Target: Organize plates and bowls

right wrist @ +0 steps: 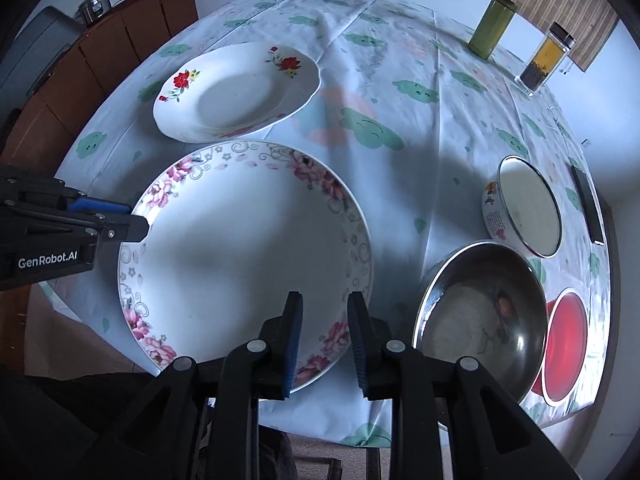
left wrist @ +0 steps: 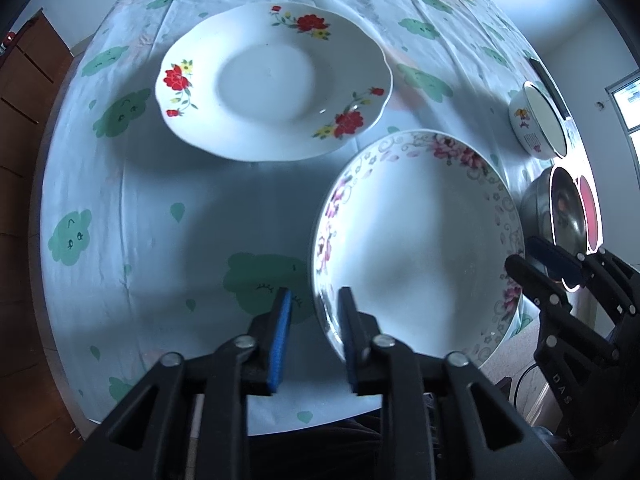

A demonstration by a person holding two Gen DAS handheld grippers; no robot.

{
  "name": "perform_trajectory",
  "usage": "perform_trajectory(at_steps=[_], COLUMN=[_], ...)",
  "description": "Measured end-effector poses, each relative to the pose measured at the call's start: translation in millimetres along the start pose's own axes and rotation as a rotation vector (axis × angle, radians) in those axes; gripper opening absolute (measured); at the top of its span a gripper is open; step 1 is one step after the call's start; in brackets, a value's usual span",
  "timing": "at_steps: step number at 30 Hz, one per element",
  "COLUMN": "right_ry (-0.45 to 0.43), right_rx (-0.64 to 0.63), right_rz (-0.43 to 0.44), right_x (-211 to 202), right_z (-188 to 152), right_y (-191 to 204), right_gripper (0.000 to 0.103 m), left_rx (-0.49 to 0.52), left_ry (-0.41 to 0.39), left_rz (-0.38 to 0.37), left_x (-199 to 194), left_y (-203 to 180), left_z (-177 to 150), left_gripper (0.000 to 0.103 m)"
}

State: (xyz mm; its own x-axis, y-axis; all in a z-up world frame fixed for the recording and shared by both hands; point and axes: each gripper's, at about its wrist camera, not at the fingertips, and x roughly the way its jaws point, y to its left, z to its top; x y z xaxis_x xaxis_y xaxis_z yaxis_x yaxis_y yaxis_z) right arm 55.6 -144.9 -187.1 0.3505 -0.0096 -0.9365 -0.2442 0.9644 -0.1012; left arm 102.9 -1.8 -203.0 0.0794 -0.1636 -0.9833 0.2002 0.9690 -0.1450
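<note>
Two plates and three bowls on the table (right wrist: 400, 40), seen from both wrists. I had the left gripper (left wrist: 314, 320) pointing down over the near-left rim of the pink plate (left wrist: 420, 240), its jaws a little apart with the rim between them; the outer pad stood clear of the china, so I judged nothing was gripped. The right gripper (right wrist: 326, 336) straddled the same plate's near-right rim, jaws likewise slightly parted and holding nothing, though the fisheye made it hard to say whether the inner pad touched the glaze. The plate lay flat at the near edge of the table, just beside the red-flower plate (left wrist: 272, 80) farther back. The steel bowl (right wrist: 480, 312), enamel bowl (right wrist: 528, 208) and red bowl (right wrist: 568, 340) sat unstacked to the right. I took the step in hand to be the handling of the pink plate at both rims. The next move called for either a firm two-sided pinch to lift it level, or a clean withdrawal towards the bowls.
</note>
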Motion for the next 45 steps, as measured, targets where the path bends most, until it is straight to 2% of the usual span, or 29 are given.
perform_trajectory(at_steps=[4, 5, 15, 26, 34, 38, 45], right_ry=[-0.03, -0.037, -0.045, -0.032, -0.006, 0.006, 0.05], right_rx=[0.023, 0.034, 0.14, 0.212, 0.262, 0.258, 0.276], right_rz=[0.054, 0.074, 0.208, 0.282, 0.296, 0.281, 0.259], right_x=[-6.3, -7.2, -3.7, 3.2, 23.9, 34.9, 60.1], right_z=[4.6, 6.8, 34.0, 76.5, 116.3, 131.6, 148.7], right_y=[-0.9, -1.8, -9.5, -18.0, -23.9, -23.7, -25.3], right_gripper=[0.025, 0.026, 0.026, 0.026, 0.026, 0.026, 0.026], left_rx=[0.007, 0.008, -0.041, -0.127, -0.14, -0.147, -0.137], left_ry=[-0.023, -0.034, -0.082, -0.106, -0.149, -0.148, -0.143], left_rz=[0.008, 0.016, 0.044, 0.074, 0.086, 0.079, 0.112], left_x=[-6.5, -9.2, -21.4, -25.9, -29.4, -24.8, -14.1], left_y=[1.2, 2.2, 30.2, 76.0, 94.4, 101.1, 104.6], left_z=[0.7, 1.4, 15.0, 42.9, 80.5, 96.3, 112.7], left_gripper=[0.052, 0.053, 0.053, 0.053, 0.053, 0.053, 0.053])
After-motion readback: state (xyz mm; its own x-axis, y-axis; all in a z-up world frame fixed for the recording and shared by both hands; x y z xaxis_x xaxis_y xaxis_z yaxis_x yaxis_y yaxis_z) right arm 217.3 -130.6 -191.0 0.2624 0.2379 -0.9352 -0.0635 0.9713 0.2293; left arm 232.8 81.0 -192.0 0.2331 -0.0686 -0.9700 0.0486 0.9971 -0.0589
